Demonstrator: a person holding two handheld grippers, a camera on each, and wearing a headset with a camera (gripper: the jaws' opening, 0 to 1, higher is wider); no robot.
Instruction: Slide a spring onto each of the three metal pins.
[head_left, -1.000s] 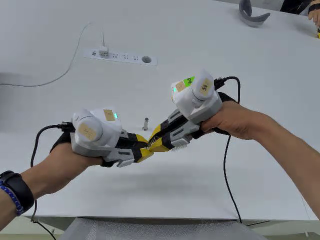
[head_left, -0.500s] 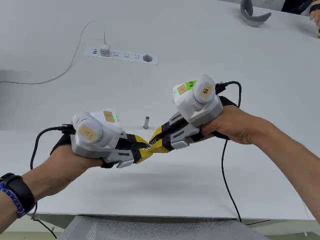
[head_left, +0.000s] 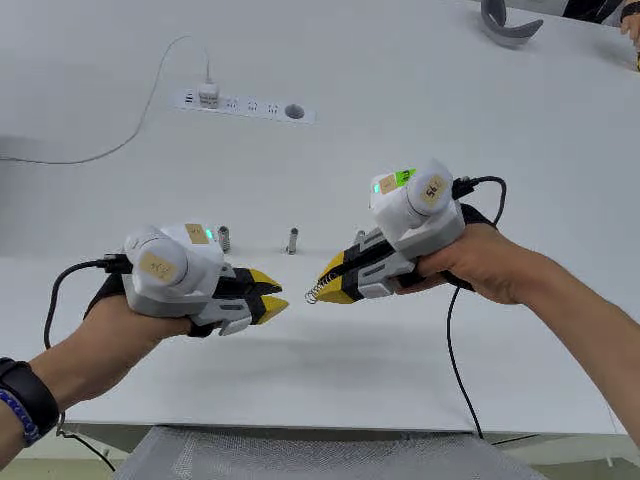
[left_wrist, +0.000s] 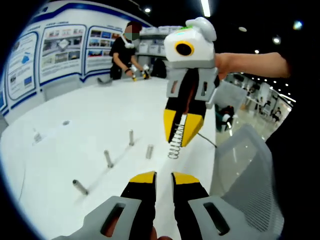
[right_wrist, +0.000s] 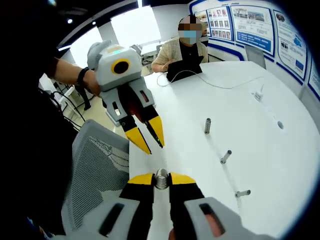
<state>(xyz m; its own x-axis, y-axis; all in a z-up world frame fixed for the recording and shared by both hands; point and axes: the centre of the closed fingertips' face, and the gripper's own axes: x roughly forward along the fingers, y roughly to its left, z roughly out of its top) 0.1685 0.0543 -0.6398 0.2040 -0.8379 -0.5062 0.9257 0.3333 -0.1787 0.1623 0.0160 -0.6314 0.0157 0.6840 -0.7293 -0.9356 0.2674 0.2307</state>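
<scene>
One smooth white table (head_left: 420, 100) bears short, upright steel pins (head_left: 292, 241); the leftmost pin (head_left: 224, 238) already wears a coil. Above the near edge, the left gripper (head_left: 280, 297) hangs empty, its jaws slightly parted. The right gripper (head_left: 330, 285) pinches the spring (head_left: 314, 293) by one end, the rest jutting free. This thin, light wire coil will likely flex and roll; an end grip leaves its bore open for threading.

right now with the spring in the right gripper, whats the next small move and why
Probably bring the right gripper over the bare middle pin and line the spring up above its tip. The spring is clamped in the right jaws, the left gripper is open and empty, and the leftmost pin already seems to carry a coil.
</scene>
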